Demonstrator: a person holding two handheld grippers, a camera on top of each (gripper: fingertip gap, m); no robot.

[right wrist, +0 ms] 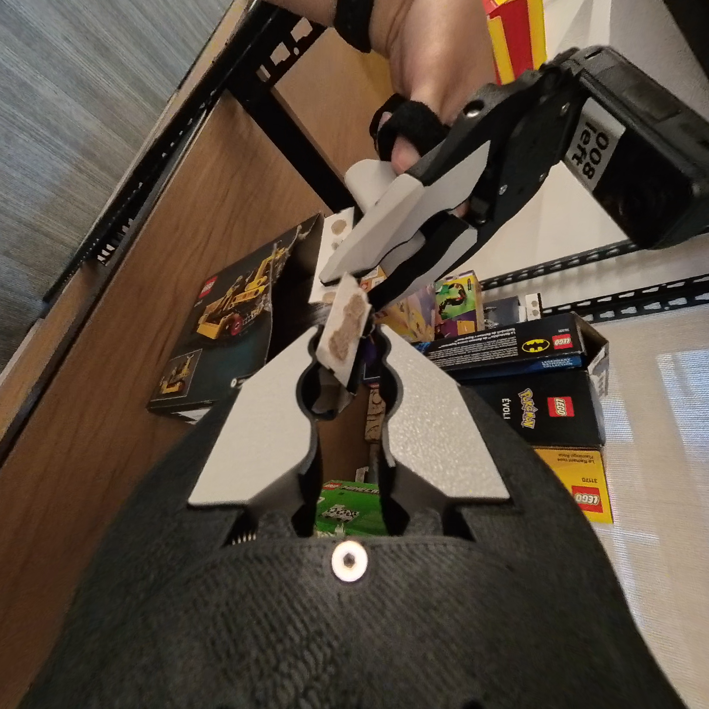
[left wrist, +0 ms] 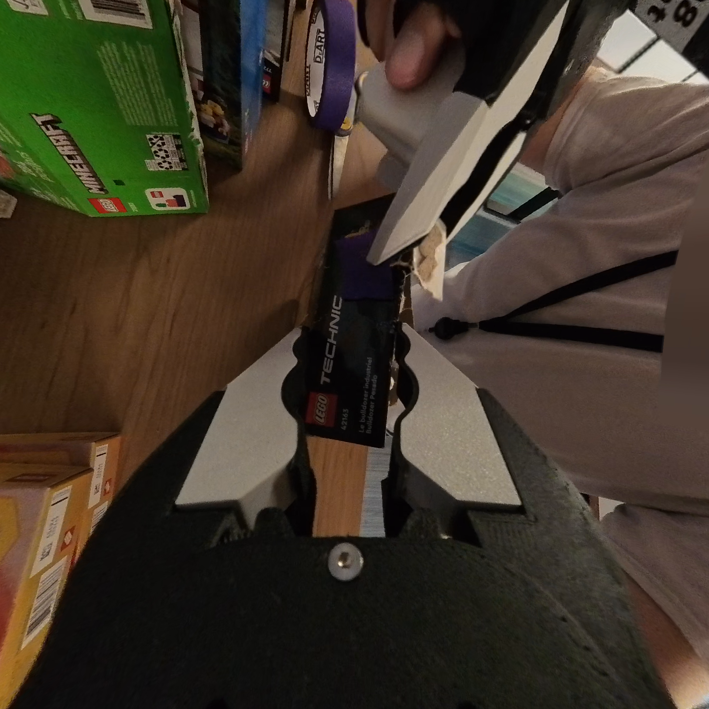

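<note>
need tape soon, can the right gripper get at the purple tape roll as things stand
Probably, once freed: the purple tape roll stands just beside the right gripper, nothing between them, but its jaws pinch the torn flap of the black box.

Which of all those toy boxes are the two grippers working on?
The dark box picturing a yellow bulldozer, lying on the wooden shelf apart from the stacked boxes.
</note>
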